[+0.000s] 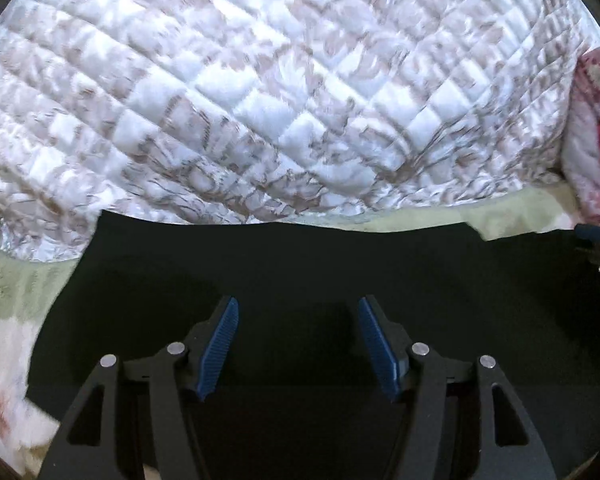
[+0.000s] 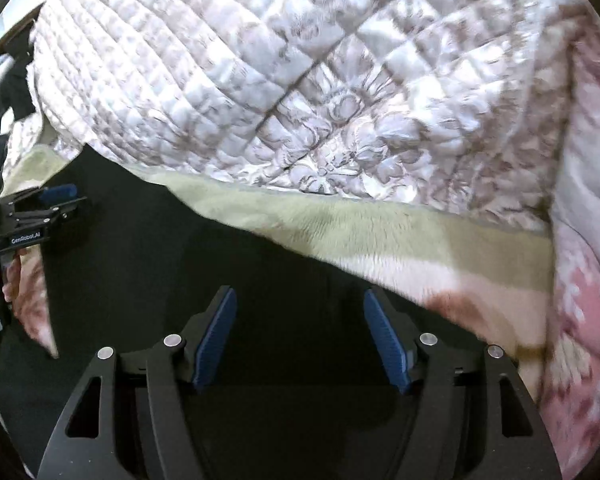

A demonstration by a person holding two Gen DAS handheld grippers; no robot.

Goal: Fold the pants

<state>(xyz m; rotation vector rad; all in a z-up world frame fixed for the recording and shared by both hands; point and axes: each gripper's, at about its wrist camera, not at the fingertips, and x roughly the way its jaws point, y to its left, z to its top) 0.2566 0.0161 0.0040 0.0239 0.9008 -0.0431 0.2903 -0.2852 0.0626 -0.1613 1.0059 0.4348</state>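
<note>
Nearest to me, my left gripper (image 1: pixel 296 312) hangs with its black arms spread and its ribbed blue pads (image 1: pixel 216 354) standing wide apart, nothing between them. My right gripper (image 2: pixel 298 304) looks the same in its own view: jaws wide, blue pads clear of any cloth, gripping nothing.

Under both tools lie the dark, near-black fabric pants (image 1: pixel 300 264), spread flat and filling the near half of each view. I cannot tell from here whether the fingertips touch the cloth. In the right wrist view the pants (image 2: pixel 148 240) run off to the left, where I see the left gripper (image 2: pixel 56 198) from the side, a hand (image 2: pixel 8 280) wrapped round its handle.

Beyond the pants' far edge shows a strip of pale green fleece blanket (image 2: pixel 340 224), with a cream and reddish patch on the near right. Farther off lies a white quilted bedspread with a grey-brown floral print (image 1: pixel 260 80). At the far right is a pink and white patterned cloth (image 2: pixel 592 280).
</note>
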